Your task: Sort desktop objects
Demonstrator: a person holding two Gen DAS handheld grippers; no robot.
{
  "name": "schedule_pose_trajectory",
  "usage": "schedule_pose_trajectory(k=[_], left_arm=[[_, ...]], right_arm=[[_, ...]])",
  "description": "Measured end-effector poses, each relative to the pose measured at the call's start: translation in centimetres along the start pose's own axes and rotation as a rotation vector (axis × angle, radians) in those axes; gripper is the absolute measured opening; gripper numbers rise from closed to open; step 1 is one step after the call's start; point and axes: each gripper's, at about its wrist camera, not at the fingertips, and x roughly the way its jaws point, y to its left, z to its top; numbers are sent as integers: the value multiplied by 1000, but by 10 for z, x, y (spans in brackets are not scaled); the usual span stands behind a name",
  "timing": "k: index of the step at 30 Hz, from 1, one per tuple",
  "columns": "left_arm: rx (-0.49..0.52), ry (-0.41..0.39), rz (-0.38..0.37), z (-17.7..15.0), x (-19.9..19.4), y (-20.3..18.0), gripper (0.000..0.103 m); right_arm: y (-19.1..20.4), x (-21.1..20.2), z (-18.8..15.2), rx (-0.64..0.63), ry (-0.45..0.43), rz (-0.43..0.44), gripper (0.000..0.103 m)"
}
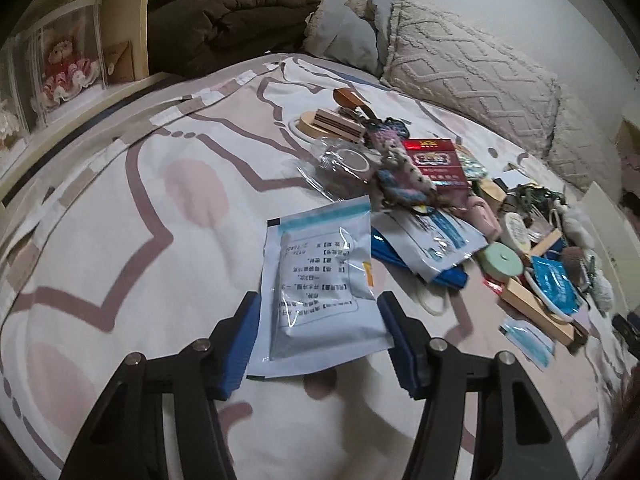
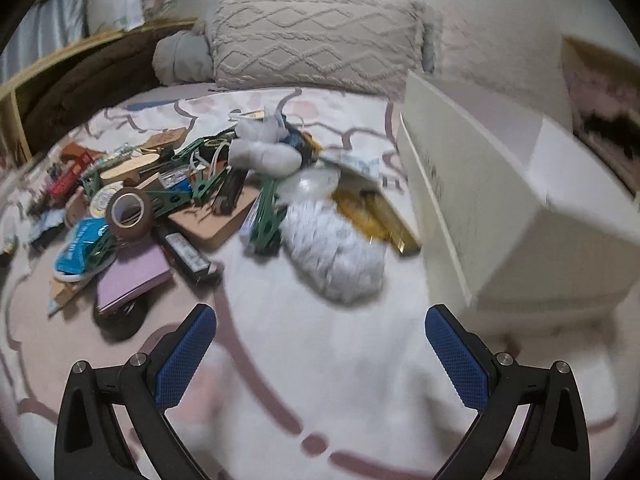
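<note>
My left gripper (image 1: 318, 338) is clamped on a sachet (image 1: 320, 292), held near, left of the clutter pile (image 1: 460, 216). My right gripper (image 2: 320, 356) gapes apart over the bedspread (image 2: 312, 380), box (image 2: 500, 208) at right.

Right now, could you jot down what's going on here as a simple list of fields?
surface: patterned bedspread
left gripper: shut on a clear zip pouch holding a printed sachet
right gripper: open, empty, above bare bedspread
pile: mixed small items, including a red box and a brown tape roll
container: white box on the right of the right wrist view
behind: textured pillow
</note>
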Motion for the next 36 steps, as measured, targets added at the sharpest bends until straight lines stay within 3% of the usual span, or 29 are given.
schedule_pose_trajectory(k=[7,13,15,16,19,20,22,23,29,36], left_arm=[[-27,1,-35,-3,-2,1,59],[72,-19,46,-6,0,-8,59],[98,-24,67,-7,1,-12,59],[103,-25,70,-7,1,-12,59],[98,-27,65,-6,1,-11,62],[93,-27,60,-6,1,-10,62],[82,-30,50,-6,0,-10,63],[76,-33,45,-6,0,-9,64],[64,-78,13,-4,-9,-8,68],[108,-184,0,-2,-29,-17,76]], right_arm=[[18,19,21,-252,0,-128,103],[33,41,20,-402,19,-218,103],[39,46,19,-435,26,-225,95],[40,49,19,-445,31,-232,84],[36,60,18,-448,54,-255,67],[32,63,18,-440,60,-258,57],[28,66,17,-420,71,-237,44],[26,65,17,-410,69,-225,43],[22,38,11,-376,17,-183,42],[18,-12,-9,-256,-6,-26,42]])
